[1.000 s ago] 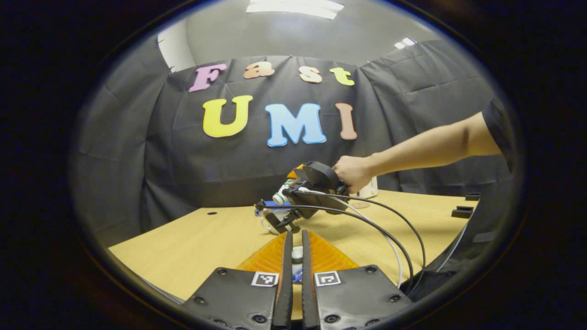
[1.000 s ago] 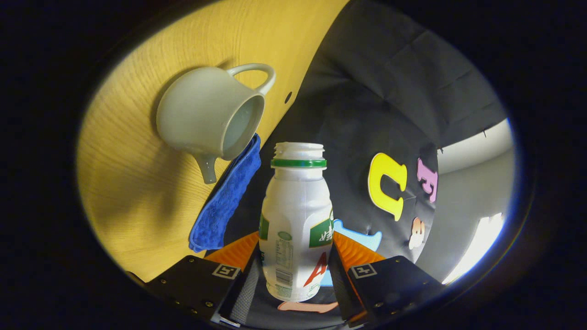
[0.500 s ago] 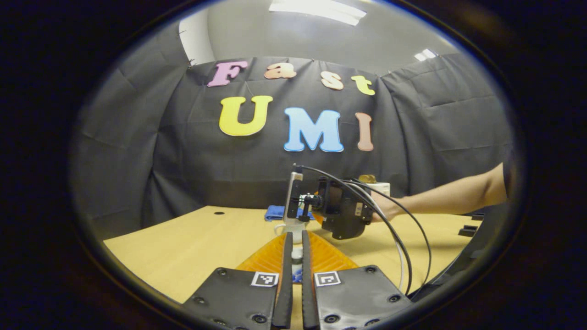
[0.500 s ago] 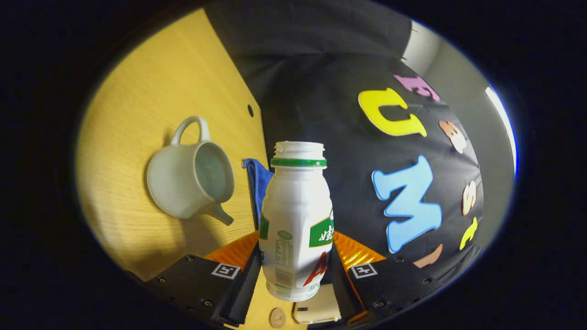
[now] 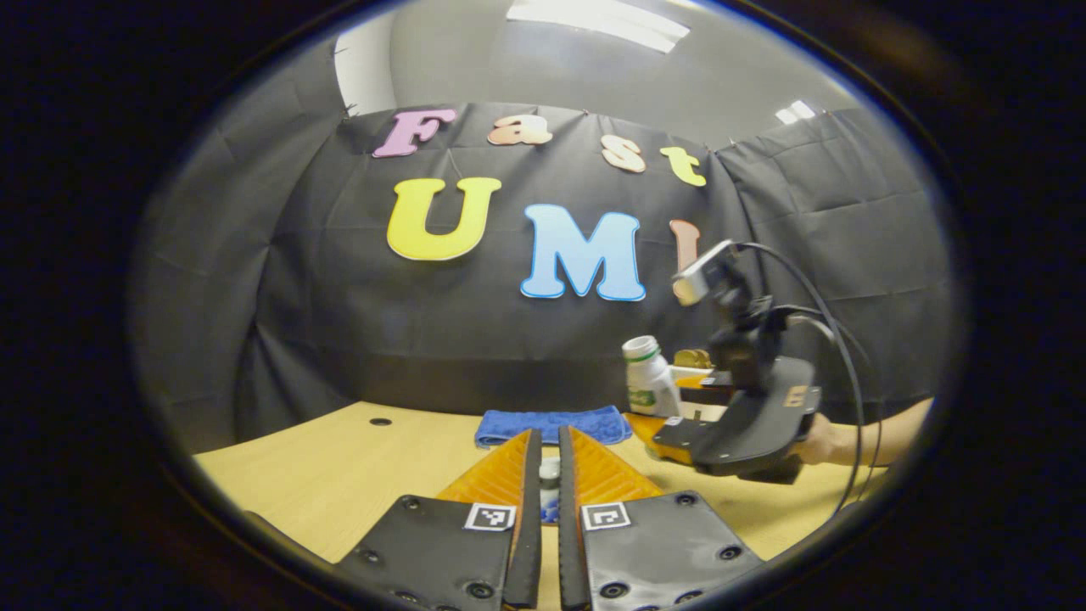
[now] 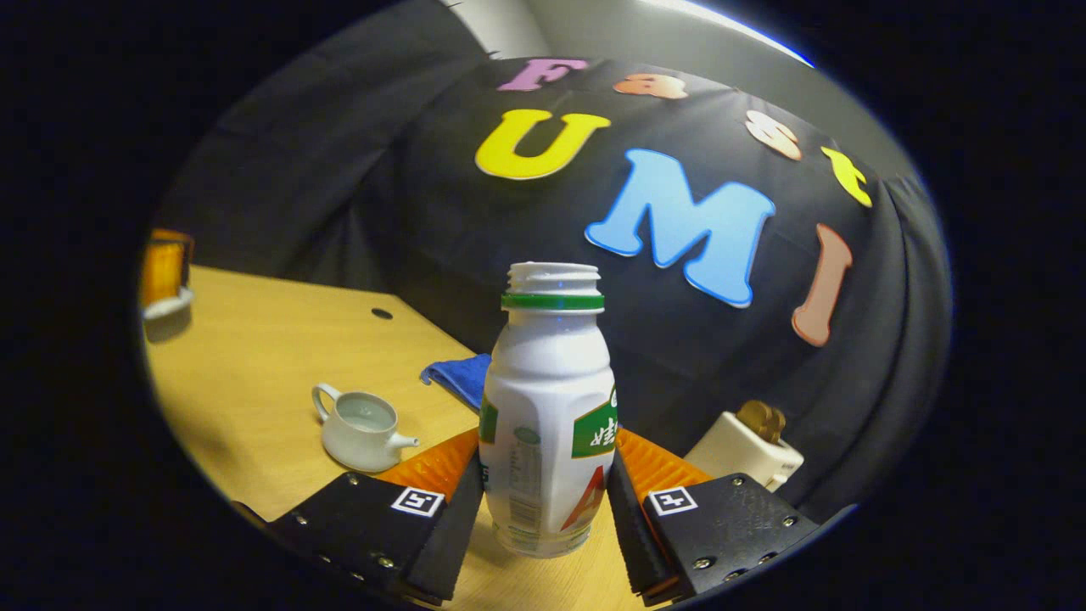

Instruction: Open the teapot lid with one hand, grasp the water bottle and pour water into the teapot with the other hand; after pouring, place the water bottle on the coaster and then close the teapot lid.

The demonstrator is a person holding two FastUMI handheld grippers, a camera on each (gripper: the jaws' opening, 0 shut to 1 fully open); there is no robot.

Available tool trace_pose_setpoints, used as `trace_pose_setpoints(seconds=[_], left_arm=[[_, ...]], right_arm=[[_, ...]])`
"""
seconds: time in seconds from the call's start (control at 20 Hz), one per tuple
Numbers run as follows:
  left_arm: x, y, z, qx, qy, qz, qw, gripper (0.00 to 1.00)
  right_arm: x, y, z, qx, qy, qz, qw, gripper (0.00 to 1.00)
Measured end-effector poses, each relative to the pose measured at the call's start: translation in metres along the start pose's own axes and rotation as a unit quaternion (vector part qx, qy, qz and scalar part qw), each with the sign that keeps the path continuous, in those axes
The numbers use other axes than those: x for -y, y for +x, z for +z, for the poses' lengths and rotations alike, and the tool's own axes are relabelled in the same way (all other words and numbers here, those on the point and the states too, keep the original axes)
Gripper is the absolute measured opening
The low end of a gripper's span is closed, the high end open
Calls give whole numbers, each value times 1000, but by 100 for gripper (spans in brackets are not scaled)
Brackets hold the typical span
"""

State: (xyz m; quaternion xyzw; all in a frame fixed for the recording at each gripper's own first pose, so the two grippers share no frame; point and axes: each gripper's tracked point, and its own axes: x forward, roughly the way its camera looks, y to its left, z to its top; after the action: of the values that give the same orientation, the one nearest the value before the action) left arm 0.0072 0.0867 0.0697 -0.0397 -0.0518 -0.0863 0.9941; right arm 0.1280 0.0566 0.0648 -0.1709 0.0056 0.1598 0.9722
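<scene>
So the right gripper (image 6: 547, 509) has the water bottle (image 6: 549, 407) pinched between its two fingers, one on each side of the lower body. The bottle is upright, cap off, with a green ring under the threaded neck, and its base is at or just above the wooden table (image 6: 254, 356); I can't tell if it actually touches. No coaster can be made out under it from this angle.

The teapot (image 6: 361, 428) sits on the table to the left of the bottle and a bit farther back, well apart from it. Lid is off, opening faces up, spout points right toward the bottle and the handle points away to the left. A blue cloth (image 6: 458, 378) lies behind it near the wall. A white box with something round and brown on top (image 6: 747, 445) sits off to the right.

In the left gripper view, the left gripper (image 5: 543, 484) is nearly closed with a small pale thing (image 5: 550, 472) caught between the fingers. It looks like the teapot lid's knob, but too little shows to be sure. Farther right in that same view you can see the other gripper holding the bottle upright beyond the blue cloth.
</scene>
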Motion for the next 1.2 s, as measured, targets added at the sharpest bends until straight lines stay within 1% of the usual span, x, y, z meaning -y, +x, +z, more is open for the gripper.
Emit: trace_pose_setpoints(seconds=[0.05, 0.15, 0.2, 0.25, 0.3, 0.4, 0.45, 0.5, 0.65, 0.75, 0.8, 0.85, 0.9, 1.1, 1.15, 1.2], left_arm=[[1, 13, -2, -4, -3, -1, 1000, 19], [1, 41, -13, -20, -8, -4, 1000, 19], [1, 54, -18, -24, -9, -3, 1000, 19], [0, 66, -22, -30, -7, -1, 1000, 19], [0, 78, -24, -36, -7, -1, 999, 19], [7, 101, -33, -45, -2, -10, 999, 14], [10, 113, -37, -49, 5, -13, 999, 19], [11, 123, -44, -54, 12, -15, 998, 19], [3, 146, -68, -81, 13, -5, 997, 19], [-5, 153, -77, -93, 17, 8, 996, 19], [-8, 156, -83, -99, 20, 11, 995, 14], [-11, 158, -88, -103, 23, 18, 994, 18], [-13, 161, -92, -106, 25, 19, 994, 19], [-14, 167, -96, -105, 34, 20, 994, 19], [-15, 168, -98, -107, 41, 25, 993, 14], [-17, 167, -101, -109, 46, 29, 993, 19]], right_arm=[[8, -11, 0, 0, 52, 6, 999, 72], [20, -33, -4, 1, 133, 10, 991, 72], [27, -44, -7, 2, 160, 9, 987, 72], [38, -51, -9, 2, 173, 1, 985, 72], [51, -57, -14, 1, 175, -12, 984, 72], [64, -71, -23, 1, 178, -24, 984, 72], [69, -75, -27, -1, 178, -27, 984, 72], [73, -79, -31, -2, 176, -34, 984, 72], [83, -87, -34, 2, 161, -44, 986, 72], [84, -91, -34, 4, 156, -46, 987, 72], [84, -91, -34, 5, 157, -45, 987, 72], [85, -91, -34, 4, 159, -43, 986, 72], [83, -91, -35, 4, 162, -41, 986, 72], [86, -90, -42, -4, 158, -47, 986, 72], [87, -90, -44, -5, 158, -48, 986, 72], [87, -91, -45, -6, 158, -49, 986, 73]])
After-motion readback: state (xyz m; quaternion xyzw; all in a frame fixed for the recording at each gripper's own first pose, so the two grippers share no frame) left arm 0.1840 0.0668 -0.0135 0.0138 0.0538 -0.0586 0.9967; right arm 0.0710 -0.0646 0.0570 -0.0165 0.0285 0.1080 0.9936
